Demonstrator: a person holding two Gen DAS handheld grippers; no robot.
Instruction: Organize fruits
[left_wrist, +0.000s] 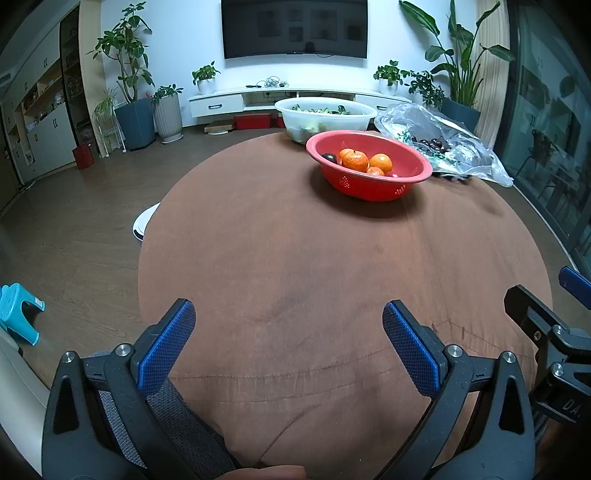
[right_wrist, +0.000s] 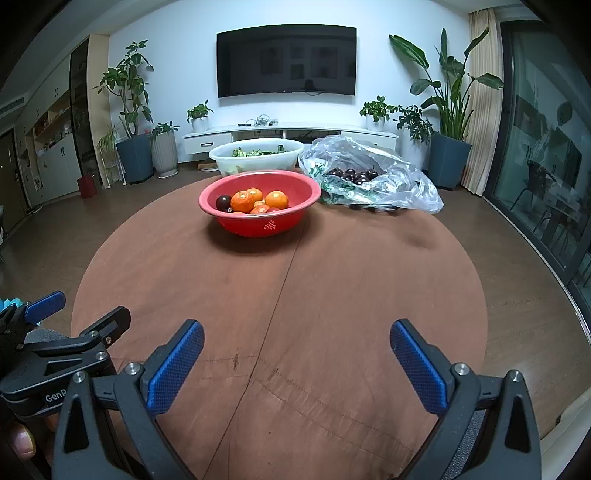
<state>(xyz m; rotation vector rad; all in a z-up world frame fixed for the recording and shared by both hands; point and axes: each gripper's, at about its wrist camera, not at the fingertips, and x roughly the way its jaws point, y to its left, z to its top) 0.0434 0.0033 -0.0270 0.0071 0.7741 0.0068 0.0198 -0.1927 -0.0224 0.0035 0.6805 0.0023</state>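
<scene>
— So, how do the two tools stand?

— Left hand-held gripper (left_wrist: 289, 321) is spread wide, its blue pads (left_wrist: 406, 343) well apart with nothing between them. Right hand-held gripper (right_wrist: 296, 341) is the same: fingers far apart, holding nothing, touching nothing.

— And their pose?

— Both hover over the near edge of the table (right_wrist: 332, 295), side by side and level, pointing toward the far edge. Each shows at the edge of the other's view. A fingertip (right_wrist: 23, 439) of the person shows at the lower left of the right wrist view.

— Where is the fruit?

— Toward the far edge, in a red bowl (right_wrist: 258, 225) with small drain holes. It holds several oranges (right_wrist: 277, 199) and one dark round fruit (right_wrist: 222, 202) at the bowl's left side. Just right of the bowl lies a crumpled clear plastic bag (right_wrist: 406, 184) with more dark fruit (right_wrist: 351, 175) in it. Behind the bowl, at the far edge, stands a white tub (right_wrist: 258, 158) with greens inside.

— The surface and room?

— The table is round, under a brown cloth with stitched seams. Beyond it are a wooden floor, a low white cabinet (right_wrist: 288, 134), a wall television (right_wrist: 286, 61), potted plants (right_wrist: 448, 110), and glass doors along the right.
</scene>
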